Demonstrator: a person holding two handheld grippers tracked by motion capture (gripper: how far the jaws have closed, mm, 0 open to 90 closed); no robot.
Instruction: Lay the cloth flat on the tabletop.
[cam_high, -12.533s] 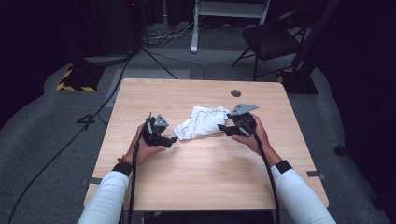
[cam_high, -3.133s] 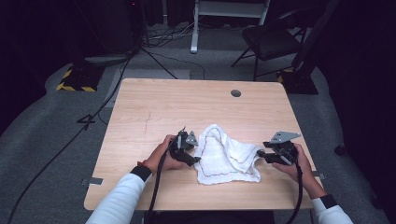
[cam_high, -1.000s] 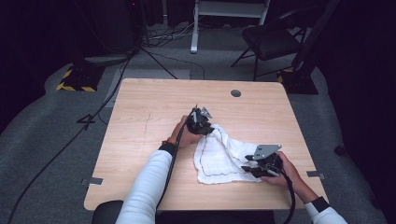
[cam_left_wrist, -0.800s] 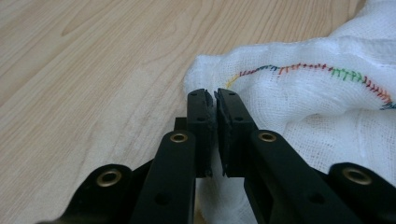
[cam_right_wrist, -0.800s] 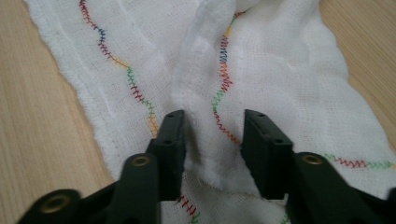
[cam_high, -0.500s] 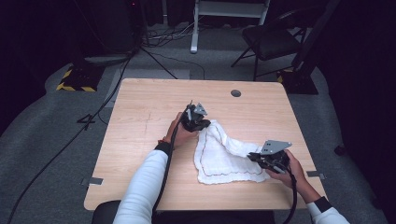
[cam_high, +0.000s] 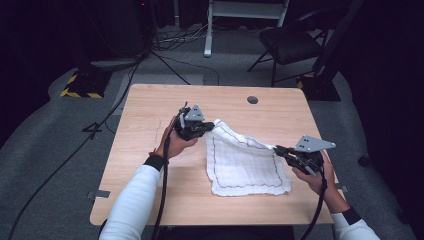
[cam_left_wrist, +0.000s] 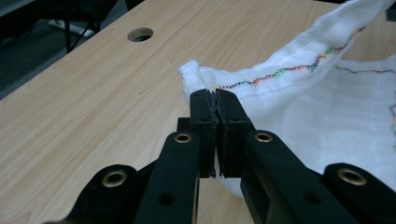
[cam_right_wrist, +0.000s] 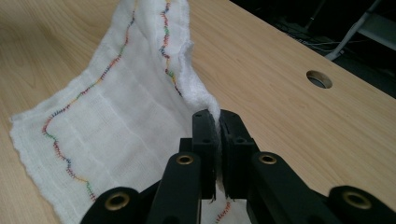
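Observation:
A white cloth (cam_high: 247, 162) with coloured wavy stitching near its border hangs by its far edge between the two grippers, and its near part rests on the wooden table (cam_high: 150, 200). My left gripper (cam_high: 212, 125) is shut on the cloth's far left corner (cam_left_wrist: 198, 74), its jaws pressed together on the fabric. My right gripper (cam_high: 276, 149) is shut on the far right corner (cam_right_wrist: 205, 105), with the cloth (cam_right_wrist: 116, 121) draping away to the left of its jaws. Both corners are raised off the table and the edge between them is stretched.
A round cable hole (cam_high: 252, 99) is near the table's far edge, also seen as a hole (cam_left_wrist: 140, 34) and a hole (cam_right_wrist: 319, 78). Beyond the table are a dark chair (cam_high: 295, 40), a white stand (cam_high: 245, 15) and floor cables. The table's left side is bare wood.
Both grippers have closed on the cloth's far corners and lifted them. The left one moved left and toward me, so the far edge now stretches between the grippers.

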